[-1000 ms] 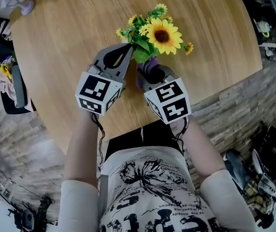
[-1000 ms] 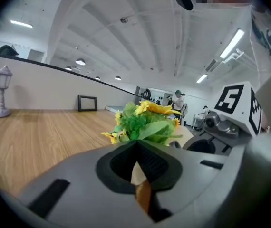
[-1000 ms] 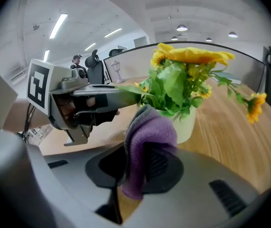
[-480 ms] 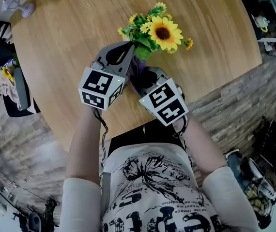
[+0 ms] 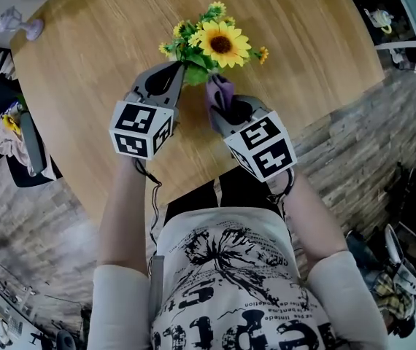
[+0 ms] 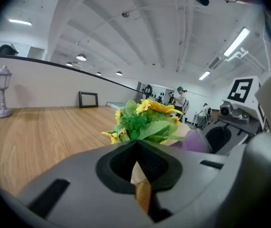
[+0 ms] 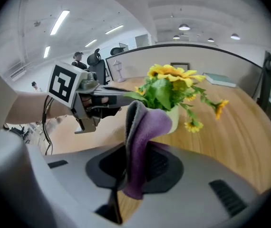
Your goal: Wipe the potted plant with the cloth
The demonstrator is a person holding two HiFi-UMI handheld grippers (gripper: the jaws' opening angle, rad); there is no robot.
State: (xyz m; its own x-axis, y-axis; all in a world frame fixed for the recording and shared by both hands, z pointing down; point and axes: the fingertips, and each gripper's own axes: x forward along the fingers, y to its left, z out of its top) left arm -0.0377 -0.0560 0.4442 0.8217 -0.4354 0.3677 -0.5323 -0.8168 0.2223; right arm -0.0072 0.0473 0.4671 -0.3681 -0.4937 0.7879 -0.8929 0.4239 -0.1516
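The potted plant [image 5: 221, 44], a sunflower with small yellow blooms and green leaves, stands on the round wooden table [image 5: 91, 57]. Its pale pot [image 7: 175, 118] shows in the right gripper view. My left gripper [image 5: 181, 68] is shut, with its tips at the leaves [image 6: 147, 127]. I cannot tell whether it pinches a leaf. My right gripper [image 5: 221, 108] is shut on a purple cloth [image 5: 221, 87], which stands up from the jaws beside the pot, just under the leaves. The cloth [image 7: 142, 127] curls over towards the plant [image 7: 171, 91].
A small lamp ornament [image 5: 18, 24] stands at the table's far left edge. The table's near edge runs close to the person's body. A chair [image 5: 25, 133] stands left of the table, and clutter lies on the floor at the right.
My right gripper has shifted to the right and risen a little with the cloth, along the plant's near side. The left gripper has stayed at the leaves.
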